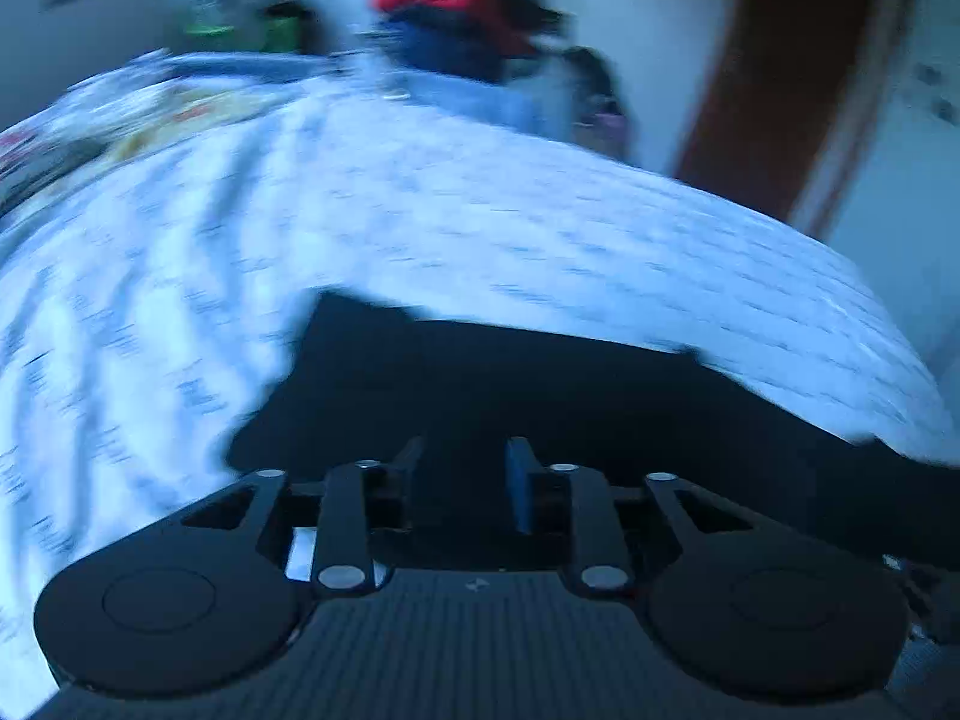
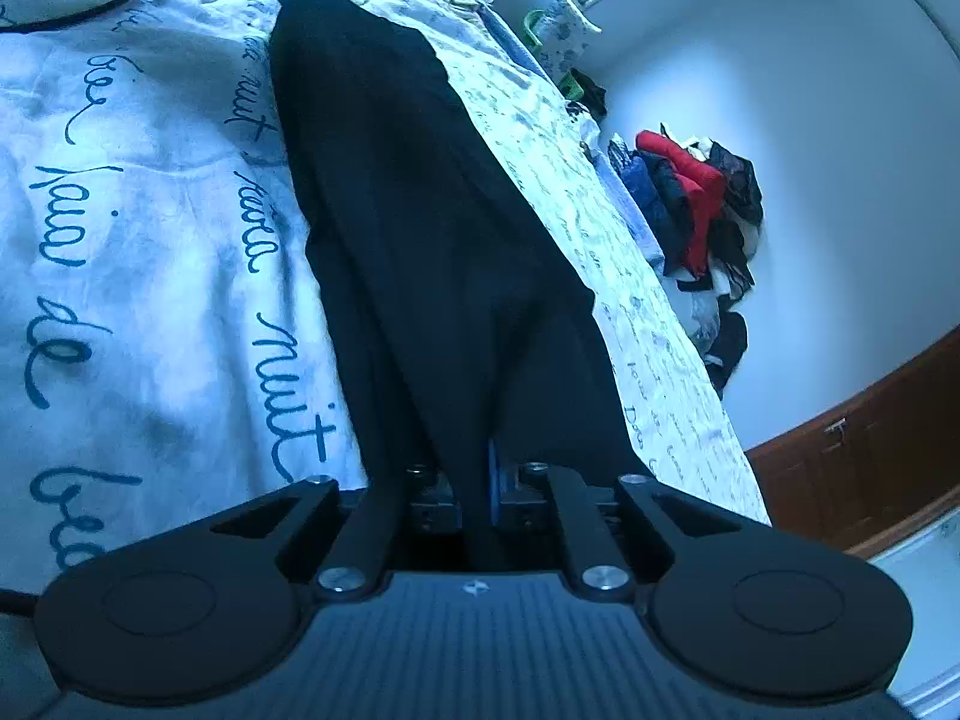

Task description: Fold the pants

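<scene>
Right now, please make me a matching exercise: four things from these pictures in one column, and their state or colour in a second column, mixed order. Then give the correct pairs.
Column 1
1. left hand-held gripper
2. right hand-held gripper
3. pants
4. bed cover

Column 2
A. black, stretched along the bed
B. open, with a gap between its fingers
C. white with blue handwriting
D. shut on dark cloth

Pairs: 1-B, 2-D, 3-A, 4-C

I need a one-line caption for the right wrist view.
Right hand-held gripper shut on black pants stretched along a script-printed bedsheet.
</scene>
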`<action>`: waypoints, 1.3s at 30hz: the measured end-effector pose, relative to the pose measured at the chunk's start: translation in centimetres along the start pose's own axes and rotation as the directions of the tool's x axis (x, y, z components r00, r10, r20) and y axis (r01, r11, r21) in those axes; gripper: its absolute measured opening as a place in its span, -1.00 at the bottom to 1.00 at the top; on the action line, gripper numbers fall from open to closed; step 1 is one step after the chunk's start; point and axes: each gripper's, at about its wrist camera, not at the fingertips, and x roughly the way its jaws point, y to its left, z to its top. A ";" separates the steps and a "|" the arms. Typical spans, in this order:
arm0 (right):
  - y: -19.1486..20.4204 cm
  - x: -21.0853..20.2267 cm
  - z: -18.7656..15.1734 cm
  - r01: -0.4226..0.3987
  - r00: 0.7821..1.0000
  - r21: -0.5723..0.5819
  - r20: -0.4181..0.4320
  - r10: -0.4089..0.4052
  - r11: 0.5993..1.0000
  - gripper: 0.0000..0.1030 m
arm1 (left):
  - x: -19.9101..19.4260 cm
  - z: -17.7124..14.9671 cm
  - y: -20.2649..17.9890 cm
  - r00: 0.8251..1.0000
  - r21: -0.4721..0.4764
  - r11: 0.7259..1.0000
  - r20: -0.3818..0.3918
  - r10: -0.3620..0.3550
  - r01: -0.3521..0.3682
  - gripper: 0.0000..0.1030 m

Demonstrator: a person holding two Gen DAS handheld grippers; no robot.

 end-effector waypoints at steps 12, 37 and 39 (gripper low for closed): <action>-6.7 -5.5 -5.7 -0.093 0.994 0.418 -0.016 0.110 0.904 -0.10 | 6.3 -3.8 -12.8 0.961 0.283 0.924 -0.173 -0.216 0.258 -0.21; -23.0 -3.2 -28.0 -0.094 0.975 0.970 0.136 0.178 -0.225 0.54 | 7.1 -7.6 -19.9 0.837 0.410 0.733 -0.338 -0.430 0.542 0.15; -24.0 -1.7 -27.7 -0.087 0.975 0.972 0.128 0.182 -0.217 0.54 | 7.4 -7.8 -20.0 0.838 0.409 0.736 -0.340 -0.426 0.540 0.15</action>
